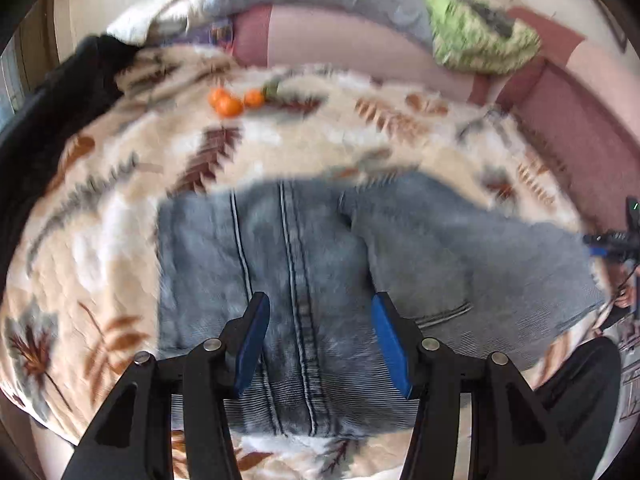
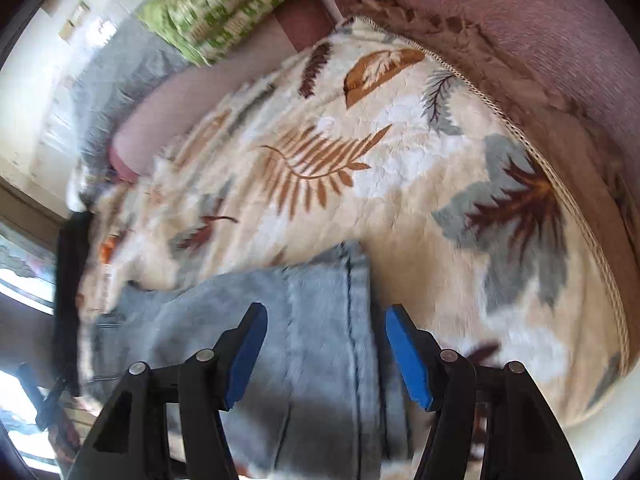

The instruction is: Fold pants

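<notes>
Both claws spread over the jeans, nothing pinched

The left gripper (image 1: 318, 336) and right gripper (image 2: 326, 354) hang open above the jeans (image 1: 320, 264), folded on the leaf-print blanket (image 1: 120, 184); a one-layer pinch on plush could, I judge, drag the fold apart; no containers, only loose tangerines (image 1: 234, 102)

jeans (image 1: 304, 248): faded light blue, dark seams
blanket (image 1: 120, 240): cream, brown and grey leaves
tangerines (image 1: 232, 102): orange
gripper pads (image 1: 252, 344): blue
</notes>
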### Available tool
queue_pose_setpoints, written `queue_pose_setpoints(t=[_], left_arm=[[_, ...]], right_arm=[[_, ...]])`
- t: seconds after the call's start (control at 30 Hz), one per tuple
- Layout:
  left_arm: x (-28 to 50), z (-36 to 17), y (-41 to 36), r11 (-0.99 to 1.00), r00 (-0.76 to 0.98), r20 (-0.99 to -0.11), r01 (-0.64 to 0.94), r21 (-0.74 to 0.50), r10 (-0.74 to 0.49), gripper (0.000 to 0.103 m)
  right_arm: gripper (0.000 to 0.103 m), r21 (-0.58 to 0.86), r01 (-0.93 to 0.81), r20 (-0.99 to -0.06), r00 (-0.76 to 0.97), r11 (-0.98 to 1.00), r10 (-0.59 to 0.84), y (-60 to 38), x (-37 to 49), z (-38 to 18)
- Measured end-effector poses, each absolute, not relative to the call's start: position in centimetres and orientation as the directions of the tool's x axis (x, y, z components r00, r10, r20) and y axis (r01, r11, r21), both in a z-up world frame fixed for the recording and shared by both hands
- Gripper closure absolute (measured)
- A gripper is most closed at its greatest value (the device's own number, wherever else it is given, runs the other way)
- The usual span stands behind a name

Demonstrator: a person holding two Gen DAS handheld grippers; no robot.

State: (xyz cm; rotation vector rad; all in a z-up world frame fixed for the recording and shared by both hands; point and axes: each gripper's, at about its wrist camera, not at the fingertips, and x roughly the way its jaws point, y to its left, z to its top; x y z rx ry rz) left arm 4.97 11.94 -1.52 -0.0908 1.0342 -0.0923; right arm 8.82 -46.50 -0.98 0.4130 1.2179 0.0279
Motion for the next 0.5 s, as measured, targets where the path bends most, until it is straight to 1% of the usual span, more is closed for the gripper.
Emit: queue_pose_setpoints(t=[0.03,0.07,0.13,0.2,0.23,0.27,0.3,0.33,0.37,0.4,0.5], left_arm=[[5.1,-2.9,12.0,0.994,0.488,-0.867,0.025,-0.106,-0.105,0.049],[5.1,-3.9,12.3,0.993,0.495,-0.862,0.021,-0.113,-0.109,0.048],[4.6,-4.0,12.6,0.991,0.524,-0.842,0.027,-0.135,-0.129,0.047],[4.5,-4.1,12.7,0.99,0.528,-0.838,0.036,-0.14,-0.137,0.047],[4.4,-4.3,12.6,0.99,0.531,-0.836,0.039,-0.135,-0.135,0.046],[4.2,-4.4,12.5,0.991,0.537,-0.833,0.041,-0.128,-0.13,0.046],[4.1,-4.6,12.3,0.992,0.544,-0.83,0.043,-0.121,-0.125,0.045],[3.8,-4.8,12.1,0.993,0.554,-0.824,0.044,-0.113,-0.118,0.044],[3.7,-4.6,12.2,0.993,0.563,-0.819,0.047,-0.105,-0.113,0.044],[3.9,-4.1,12.2,0.993,0.569,-0.815,0.048,-0.104,-0.113,0.044],[4.1,-4.2,12.6,0.99,0.574,-0.808,0.049,-0.133,-0.137,0.042]], right_arm=[[0.072,0.304,0.191,-0.919,0.316,0.933,0.235,-46.1,9.4,-1.7],[0.083,0.24,0.175,-0.935,0.305,0.955,0.179,-45.5,9.9,-1.8],[0.093,0.152,0.126,-0.933,0.345,0.98,0.101,-44.4,10.2,-0.4],[0.093,0.037,0.1,-0.908,0.419,0.994,-0.008,-43.5,10.2,1.8],[0.093,0.0,0.083,-0.896,0.442,0.997,-0.037,-43.1,10.3,2.3],[0.093,-0.006,0.076,-0.892,0.451,0.997,-0.039,-42.9,10.4,2.1],[0.091,-0.032,0.073,-0.895,0.441,0.997,-0.061,-42.9,10.6,1.3],[0.083,-0.072,0.063,-0.915,0.393,0.995,-0.091,-43.1,11.1,0.0],[0.073,-0.079,0.072,-0.942,0.321,0.994,-0.098,-43.8,11.3,-1.2],[0.071,-0.04,0.107,-0.943,0.323,0.993,-0.073,-44.5,10.7,-1.4],[0.068,0.03,0.197,-0.91,0.41,0.98,-0.055,-45.8,7.5,1.2]])
